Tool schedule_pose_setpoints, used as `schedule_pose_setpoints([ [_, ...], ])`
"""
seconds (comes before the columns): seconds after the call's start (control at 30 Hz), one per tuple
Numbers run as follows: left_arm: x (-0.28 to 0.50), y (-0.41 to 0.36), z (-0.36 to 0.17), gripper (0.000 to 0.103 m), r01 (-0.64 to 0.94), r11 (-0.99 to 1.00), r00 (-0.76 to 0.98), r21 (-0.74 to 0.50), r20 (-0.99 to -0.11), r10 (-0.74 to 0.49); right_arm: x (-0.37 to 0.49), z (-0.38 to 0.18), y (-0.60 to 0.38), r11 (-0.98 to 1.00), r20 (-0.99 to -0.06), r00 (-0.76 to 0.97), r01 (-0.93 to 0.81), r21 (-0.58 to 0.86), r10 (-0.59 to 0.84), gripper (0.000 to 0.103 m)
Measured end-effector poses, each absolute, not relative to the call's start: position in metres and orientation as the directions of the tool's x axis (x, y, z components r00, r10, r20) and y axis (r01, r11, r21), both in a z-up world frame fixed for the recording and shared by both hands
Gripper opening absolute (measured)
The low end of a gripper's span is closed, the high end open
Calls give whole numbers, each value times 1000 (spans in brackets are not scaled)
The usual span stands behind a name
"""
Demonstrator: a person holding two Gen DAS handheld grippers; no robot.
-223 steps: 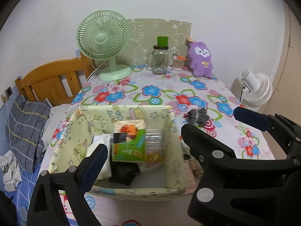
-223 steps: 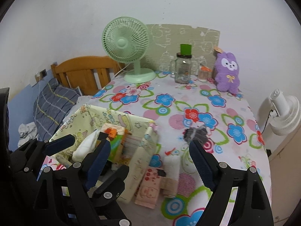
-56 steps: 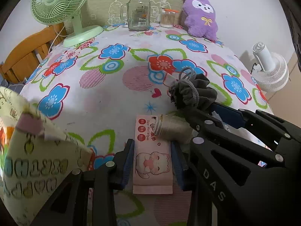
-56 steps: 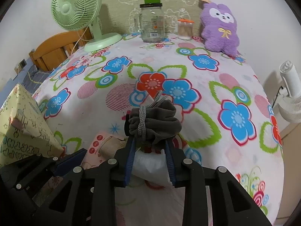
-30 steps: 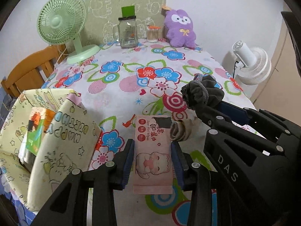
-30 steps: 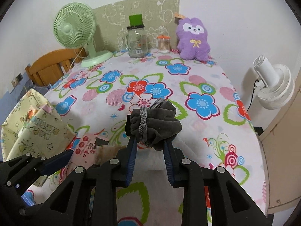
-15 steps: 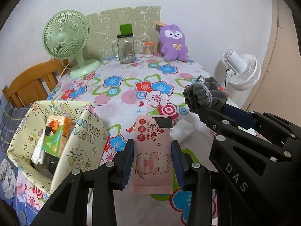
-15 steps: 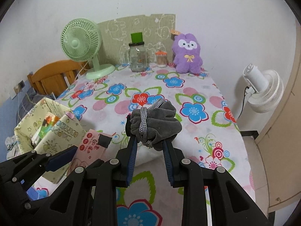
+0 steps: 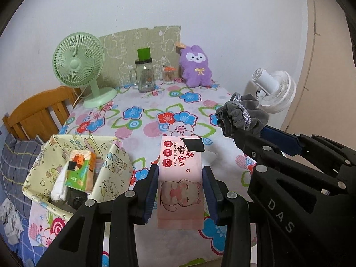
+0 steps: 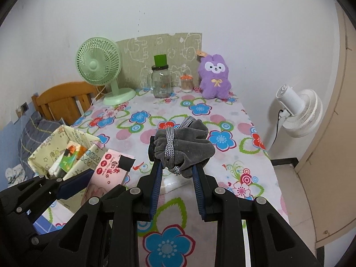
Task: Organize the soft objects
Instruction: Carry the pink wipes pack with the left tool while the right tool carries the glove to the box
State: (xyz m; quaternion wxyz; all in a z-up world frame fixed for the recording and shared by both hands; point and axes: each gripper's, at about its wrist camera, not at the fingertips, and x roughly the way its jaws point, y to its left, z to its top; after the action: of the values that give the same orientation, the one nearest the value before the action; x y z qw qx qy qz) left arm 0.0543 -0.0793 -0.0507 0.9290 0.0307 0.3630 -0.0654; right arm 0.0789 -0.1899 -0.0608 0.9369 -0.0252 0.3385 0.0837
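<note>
My left gripper (image 9: 180,170) is shut on a pink wet-wipes pack (image 9: 180,191) with a cat picture, held in the air above the flowered table (image 9: 138,115). My right gripper (image 10: 177,168) is shut on a grey drawstring pouch (image 10: 189,146), also held above the table. In the left wrist view the pouch (image 9: 242,115) sits to the right of the pack. A yellow fabric box (image 9: 44,155) stands at the table's left front, holding a green tissue pack (image 9: 77,173) and other items. A white packet (image 9: 210,156) lies on the table under the grippers.
At the table's far end stand a green fan (image 9: 77,62), a glass jar (image 9: 145,75), a small swab pot (image 9: 169,76) and a purple plush (image 9: 195,69). A white fan (image 9: 276,89) stands beyond the right edge. A wooden headboard (image 9: 37,115) and bedding are to the left.
Both grippers have risen and drawn back from the table, carrying the pink pack and the grey pouch. More of the yellow box and the room shows now.
</note>
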Motion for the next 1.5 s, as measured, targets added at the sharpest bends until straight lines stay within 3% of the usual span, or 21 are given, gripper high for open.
schedule_pose_setpoints([
  [0.57, 38, -58, -27, 40, 161, 987, 769, 23, -629, -111, 54, -33, -170, 985, -604, 784, -172, 6, 140, 31],
  [1.5, 63, 20, -32, 40, 98, 994, 768, 47, -639, -45, 80, -37, -83, 949, -641, 724, -316, 22, 256, 31],
])
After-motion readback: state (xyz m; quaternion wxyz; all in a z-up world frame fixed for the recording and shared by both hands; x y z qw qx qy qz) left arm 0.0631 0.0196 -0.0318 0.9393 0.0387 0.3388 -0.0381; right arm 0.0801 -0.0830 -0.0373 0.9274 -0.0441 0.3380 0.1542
